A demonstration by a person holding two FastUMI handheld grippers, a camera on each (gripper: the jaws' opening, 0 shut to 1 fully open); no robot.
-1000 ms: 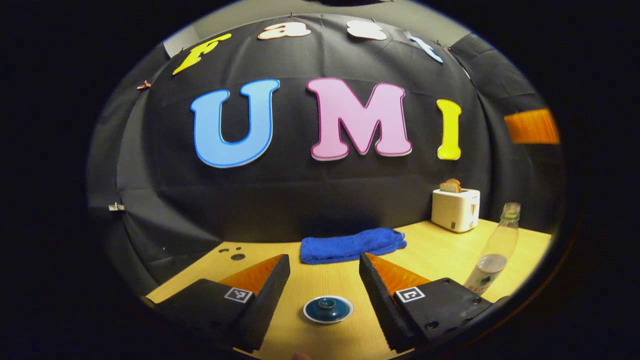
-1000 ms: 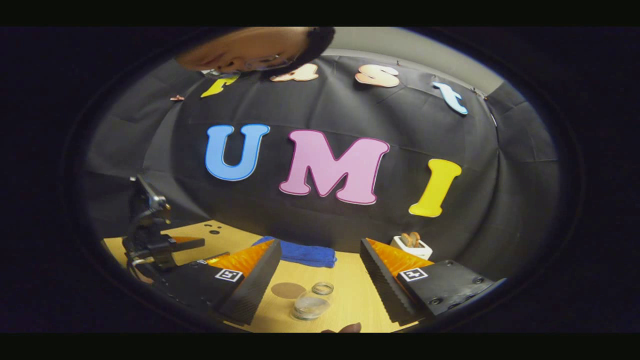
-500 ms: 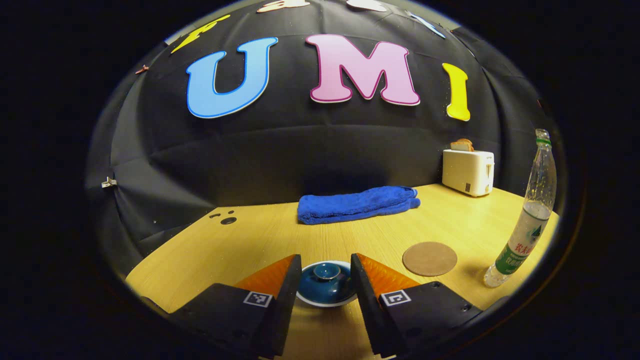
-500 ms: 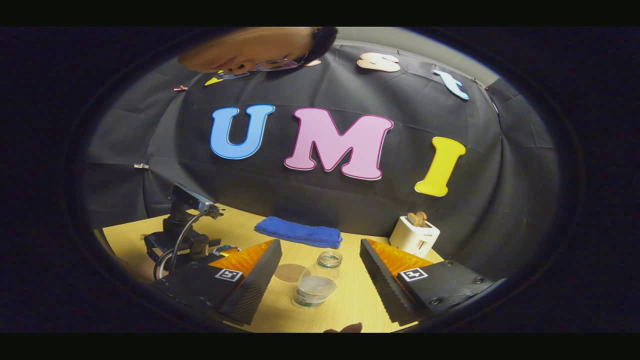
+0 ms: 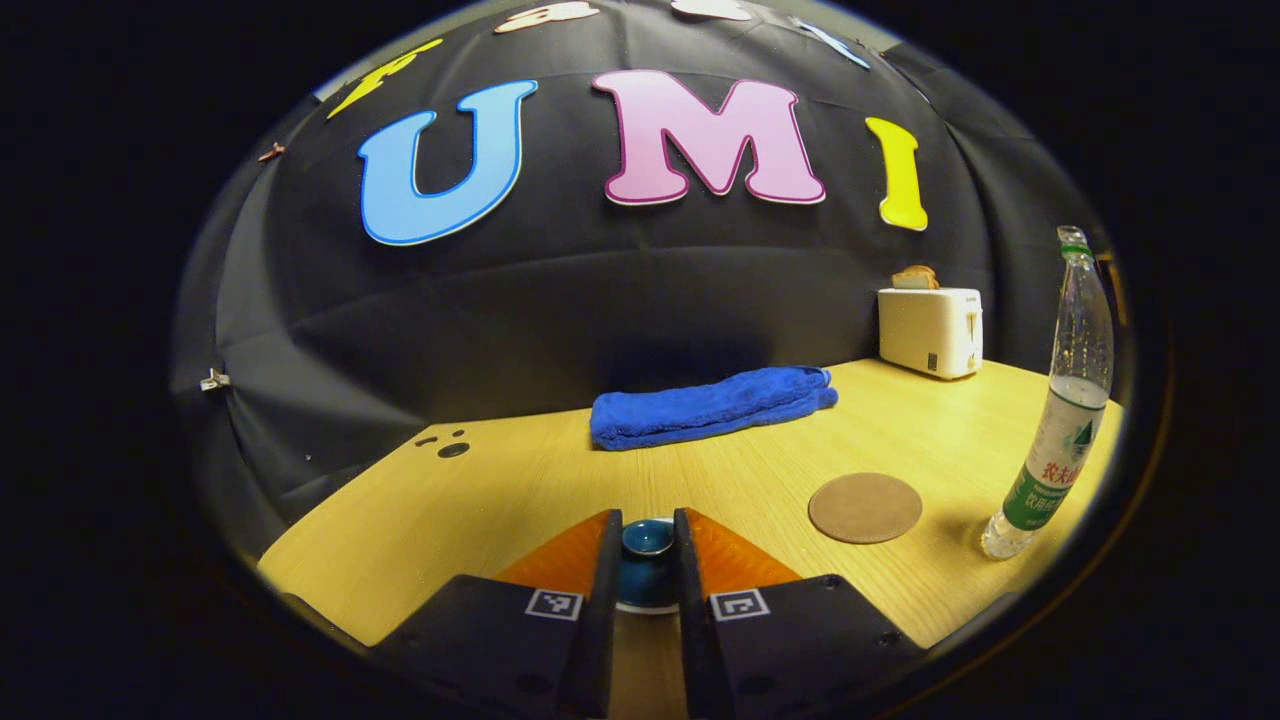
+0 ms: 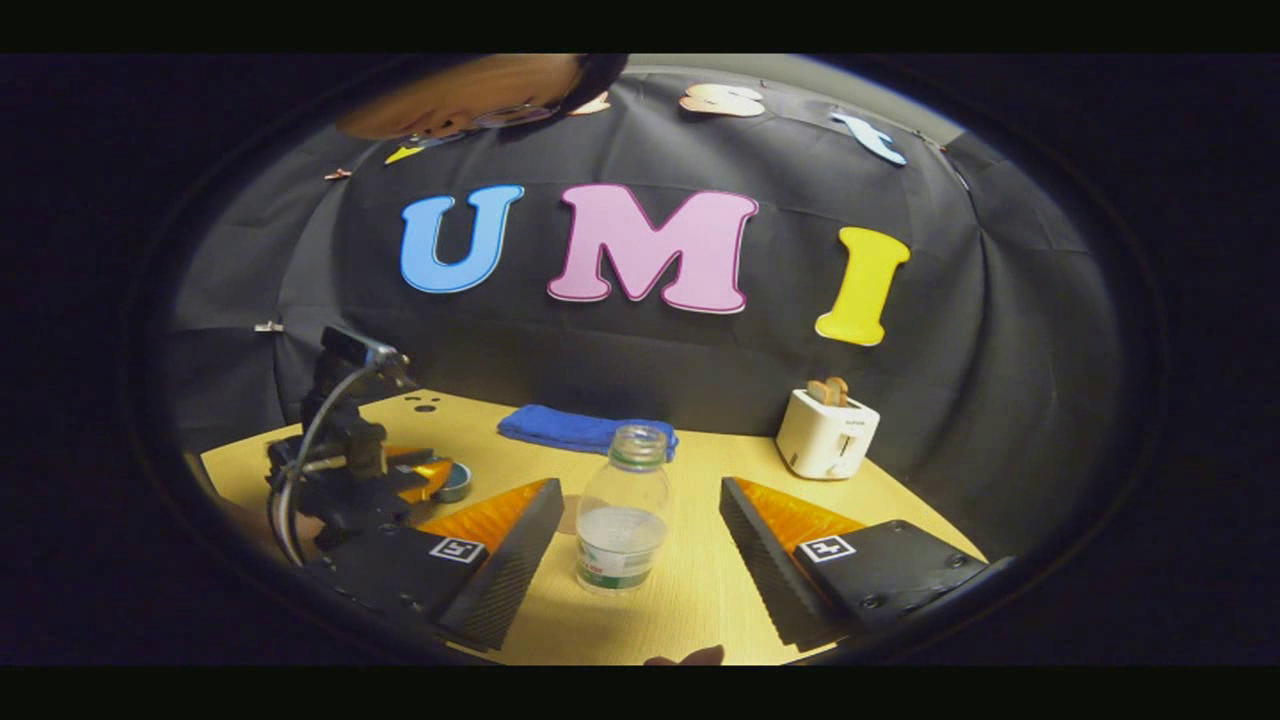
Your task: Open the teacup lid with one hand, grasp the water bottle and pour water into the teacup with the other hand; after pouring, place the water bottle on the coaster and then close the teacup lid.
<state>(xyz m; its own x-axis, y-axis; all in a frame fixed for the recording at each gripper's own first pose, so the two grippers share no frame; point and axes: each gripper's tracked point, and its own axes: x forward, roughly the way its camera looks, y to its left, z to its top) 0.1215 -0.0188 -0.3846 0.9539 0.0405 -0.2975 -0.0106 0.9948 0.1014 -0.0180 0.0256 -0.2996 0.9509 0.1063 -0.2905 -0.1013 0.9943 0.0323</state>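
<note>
Table point(image 5: 500, 500) lies under both grippers. Bottle point(image 6: 622, 510) stands upright between the right gripper's point(image 6: 640, 560) wide-spread fingers, untouched. Coaster point(image 5: 865, 507) sits right of the left gripper point(image 5: 646, 565), whose narrowed fingers pinch the teacup lid point(image 5: 647, 540).

table point(image 5: 500, 500) | on it: towel point(image 5: 710, 405), toaster point(image 5: 930, 330), coaster point(image 5: 865, 507), water bottle point(image 5: 1060, 420), teacup point(image 5: 646, 560)
</note>
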